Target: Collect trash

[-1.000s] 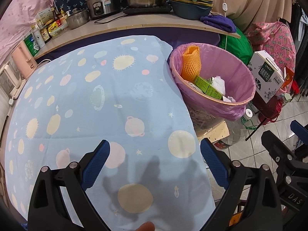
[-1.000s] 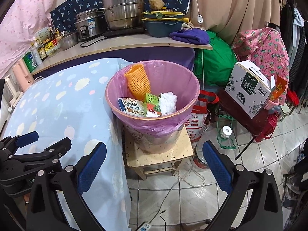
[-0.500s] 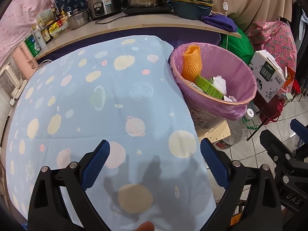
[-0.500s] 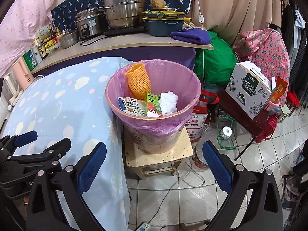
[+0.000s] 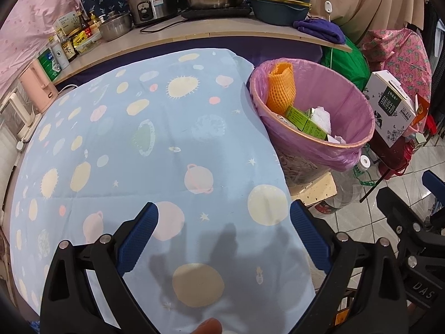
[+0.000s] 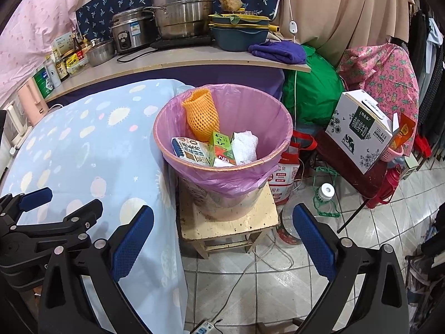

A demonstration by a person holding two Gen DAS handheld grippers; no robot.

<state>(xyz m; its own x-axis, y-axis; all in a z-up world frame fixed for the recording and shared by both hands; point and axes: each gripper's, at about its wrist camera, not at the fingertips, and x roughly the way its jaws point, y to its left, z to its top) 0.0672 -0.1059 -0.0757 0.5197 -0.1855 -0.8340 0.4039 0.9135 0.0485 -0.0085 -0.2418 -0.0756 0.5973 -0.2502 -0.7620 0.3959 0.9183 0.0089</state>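
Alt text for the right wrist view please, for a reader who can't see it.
A bin lined with a pink bag stands on a small wooden stool, holding an orange foam net, cartons and a white tissue. The open, empty right gripper points toward it; a blue planet-print tablecloth lies on the left.

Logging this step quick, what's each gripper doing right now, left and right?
Left gripper: open, holding nothing, over the tablecloth.
Right gripper: open, holding nothing, facing the trash bin.
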